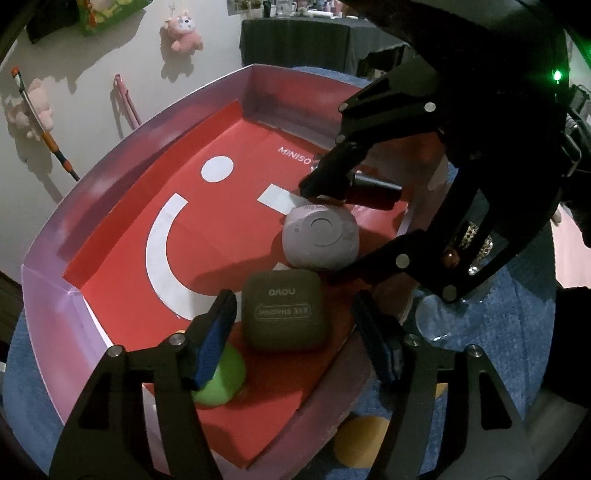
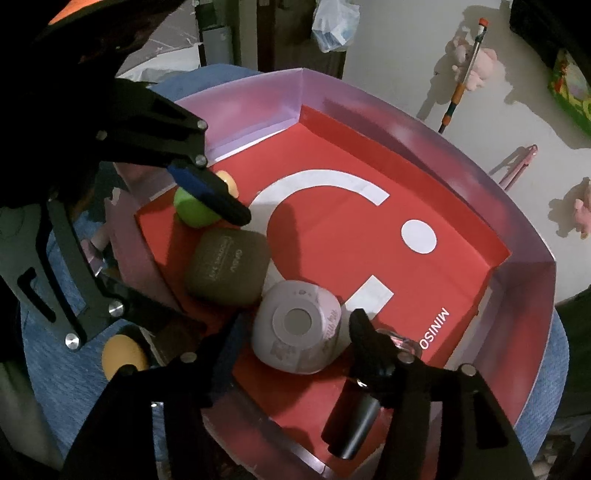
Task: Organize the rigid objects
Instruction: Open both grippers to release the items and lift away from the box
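Observation:
A pink-walled box (image 1: 122, 147) with a red smiley liner holds an olive-green square case (image 1: 283, 310), a lilac round-cornered case (image 1: 320, 236), a green ball (image 1: 221, 380) and a black cylinder (image 1: 375, 190). My left gripper (image 1: 295, 332) is open, its fingers either side of the olive case. My right gripper (image 2: 295, 336) is open, its fingers either side of the lilac case (image 2: 297, 326). In the right wrist view the olive case (image 2: 229, 264), green ball (image 2: 192, 208) and black cylinder (image 2: 354, 424) also show.
The box sits on a blue cloth (image 1: 517, 314). A yellow ball (image 2: 123, 356) lies outside the box on the cloth, also in the left wrist view (image 1: 360, 441). A clear glass item (image 1: 436, 317) stands by the box edge. Plush toys (image 1: 183, 33) hang on the wall.

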`<state>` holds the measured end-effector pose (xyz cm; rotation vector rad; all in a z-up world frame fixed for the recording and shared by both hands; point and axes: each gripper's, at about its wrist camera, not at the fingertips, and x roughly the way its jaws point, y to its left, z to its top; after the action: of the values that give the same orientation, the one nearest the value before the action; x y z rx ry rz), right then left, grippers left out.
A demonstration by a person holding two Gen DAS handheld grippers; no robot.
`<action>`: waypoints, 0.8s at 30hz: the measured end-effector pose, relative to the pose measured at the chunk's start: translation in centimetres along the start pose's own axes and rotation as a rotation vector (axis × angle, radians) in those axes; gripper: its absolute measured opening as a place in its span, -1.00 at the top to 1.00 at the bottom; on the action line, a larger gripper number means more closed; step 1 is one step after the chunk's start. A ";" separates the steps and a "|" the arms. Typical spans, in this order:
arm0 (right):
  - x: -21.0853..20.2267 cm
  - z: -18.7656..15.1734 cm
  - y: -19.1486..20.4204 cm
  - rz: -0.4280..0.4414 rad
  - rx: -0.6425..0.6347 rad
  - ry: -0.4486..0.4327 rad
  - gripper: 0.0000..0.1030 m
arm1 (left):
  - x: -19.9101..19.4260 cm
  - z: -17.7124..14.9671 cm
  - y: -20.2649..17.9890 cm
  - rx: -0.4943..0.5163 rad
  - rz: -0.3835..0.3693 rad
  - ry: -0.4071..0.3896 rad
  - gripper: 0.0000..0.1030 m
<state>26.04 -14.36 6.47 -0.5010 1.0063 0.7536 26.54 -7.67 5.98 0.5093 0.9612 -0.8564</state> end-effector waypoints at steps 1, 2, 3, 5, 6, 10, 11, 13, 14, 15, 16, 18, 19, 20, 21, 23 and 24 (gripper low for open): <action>-0.2 0.0 0.0 -0.002 0.004 -0.004 -0.25 | -0.1 0.0 0.0 -0.003 0.007 -0.002 -0.25; -0.4 0.0 -0.1 -0.006 0.009 -0.008 -0.25 | -0.3 0.0 -0.1 -0.006 0.013 -0.008 -0.25; -0.6 0.0 -0.1 -0.009 0.015 -0.014 -0.26 | -0.7 -0.1 -0.1 -0.009 0.014 -0.019 -0.25; -1.4 -0.2 -0.1 -0.010 0.028 -0.028 -0.27 | -1.6 -0.2 -0.2 -0.019 0.018 -0.043 -0.25; -1.8 -0.3 -0.1 -0.012 0.037 -0.036 -0.29 | -2.2 -0.3 -0.4 -0.027 0.026 -0.057 -0.25; -4.2 -0.9 0.6 -0.035 0.072 -0.086 -0.38 | -5.2 -0.9 -0.9 -0.089 0.072 -0.135 -0.31; -4.9 -0.9 0.9 -0.041 0.083 -0.101 -0.38 | -6.4 -1.2 -1.2 -0.113 0.082 -0.165 -0.40; -6.7 -1.3 1.7 -0.056 0.113 -0.144 -0.45 | -8.1 -1.6 -1.9 -0.138 0.099 -0.216 -0.46; -7.7 -1.6 2.2 -0.071 0.125 -0.171 -0.61 | -9.3 -2.0 -2.5 -0.153 0.109 -0.251 -0.49; -8.6 -1.8 2.8 -0.090 0.136 -0.199 -0.76 | -10.3 -2.3 -3.1 -0.166 0.123 -0.279 -0.52; -9.6 -2.0 3.5 -0.111 0.146 -0.229 -0.81 | -11.2 -2.6 -3.5 -0.177 0.135 -0.304 -0.59; -11.5 -2.5 4.6 -0.145 0.171 -0.274 -0.86 | -13.2 -3.5 -4.8 -0.206 0.168 -0.371 -0.66; -12.6 -3.0 5.2 -0.165 0.188 -0.300 -0.86 | -13.9 -3.9 -5.3 -0.221 0.191 -0.395 -0.67; -13.4 -3.3 5.6 -0.185 0.202 -0.322 -0.87 | -14.5 -4.3 -6.0 -0.238 0.219 -0.420 -0.68; -14.3 -3.7 6.1 -0.210 0.221 -0.345 -0.93 | -15.4 -4.9 -6.8 -0.263 0.250 -0.452 -0.69; -16.4 -4.5 7.3 -0.253 0.260 -0.395 -1.00 | -17.0 -6.3 -8.2 -0.314 0.291 -0.508 -0.82; -17.4 -5.1 7.9 -0.265 0.277 -0.420 -1.00 | -17.5 -6.9 -8.6 -0.339 0.307 -0.530 -0.86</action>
<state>11.59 -18.41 19.26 -0.2143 0.6215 0.4461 10.91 -0.74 17.67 0.1167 0.5043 -0.4954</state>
